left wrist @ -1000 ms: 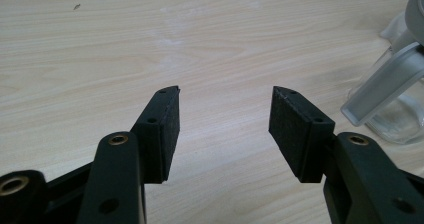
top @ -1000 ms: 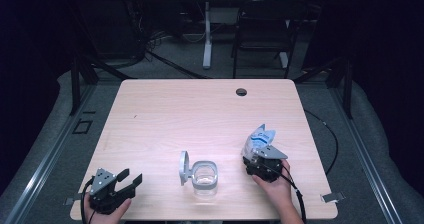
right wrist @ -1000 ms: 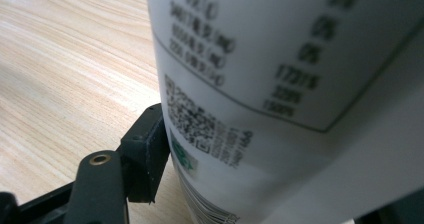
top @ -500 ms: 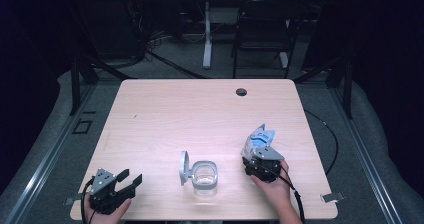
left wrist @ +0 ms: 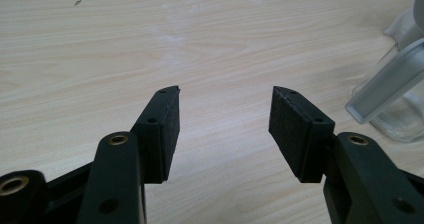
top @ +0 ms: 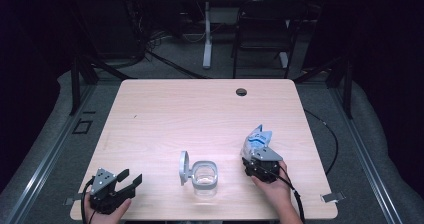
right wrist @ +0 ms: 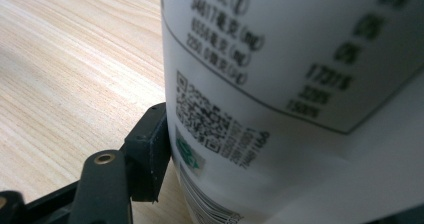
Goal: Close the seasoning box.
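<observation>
A: Right hand low on the bench (top: pixel 165 109), its right tool (top: pixel 258 154) clamped on a blue-white packet (top: pixel 258 139) standing up from it.

B: Left tool (top: pixel 131 178) lies jaws wide apart, holding nothing; open glass jar (top: pixel 205 176) sits between both tools.

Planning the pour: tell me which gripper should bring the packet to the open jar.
Right. The right gripper is shut on the packet, beside the jar. The left gripper is open, holding nothing.
</observation>
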Demonstrator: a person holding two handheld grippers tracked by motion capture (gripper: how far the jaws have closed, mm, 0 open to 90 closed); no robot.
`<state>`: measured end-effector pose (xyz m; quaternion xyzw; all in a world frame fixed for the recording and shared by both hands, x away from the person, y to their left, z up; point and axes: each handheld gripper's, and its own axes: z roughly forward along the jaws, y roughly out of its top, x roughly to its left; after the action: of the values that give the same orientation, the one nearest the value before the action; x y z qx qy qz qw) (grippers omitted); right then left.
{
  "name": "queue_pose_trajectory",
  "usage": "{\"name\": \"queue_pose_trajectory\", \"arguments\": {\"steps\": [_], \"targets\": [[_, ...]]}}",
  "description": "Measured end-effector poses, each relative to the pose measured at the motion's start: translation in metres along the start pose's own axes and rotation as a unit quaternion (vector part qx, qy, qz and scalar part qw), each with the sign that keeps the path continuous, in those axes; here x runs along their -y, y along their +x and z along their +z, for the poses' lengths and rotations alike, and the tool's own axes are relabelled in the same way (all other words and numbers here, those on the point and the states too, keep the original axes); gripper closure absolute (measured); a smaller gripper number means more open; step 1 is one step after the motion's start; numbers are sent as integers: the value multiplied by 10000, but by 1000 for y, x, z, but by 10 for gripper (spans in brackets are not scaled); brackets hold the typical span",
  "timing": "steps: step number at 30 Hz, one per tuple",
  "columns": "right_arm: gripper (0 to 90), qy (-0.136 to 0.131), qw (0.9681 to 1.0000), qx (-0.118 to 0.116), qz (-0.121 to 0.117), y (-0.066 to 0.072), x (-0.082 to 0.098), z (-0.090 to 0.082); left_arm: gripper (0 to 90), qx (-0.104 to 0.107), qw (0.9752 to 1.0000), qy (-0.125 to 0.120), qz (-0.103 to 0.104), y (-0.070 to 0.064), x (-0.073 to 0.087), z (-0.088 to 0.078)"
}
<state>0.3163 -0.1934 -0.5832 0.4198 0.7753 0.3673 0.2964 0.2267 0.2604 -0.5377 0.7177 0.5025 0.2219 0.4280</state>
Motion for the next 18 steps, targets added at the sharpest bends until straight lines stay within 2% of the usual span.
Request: {"name": "queue_pose_trajectory", "arguments": {"steps": [3,10,18], "targets": [[359,-14,10000,-35,-53,0,1,-1,463,0,10000,3,2,0,0,0],[371,-55,9998,59,-172,3,1,-1,463,-1,10000,28,24,0,0,0],[377,-43,9999,37,-152,2,1,-2,463,-7,10000,6,16,0,0,0]]}}
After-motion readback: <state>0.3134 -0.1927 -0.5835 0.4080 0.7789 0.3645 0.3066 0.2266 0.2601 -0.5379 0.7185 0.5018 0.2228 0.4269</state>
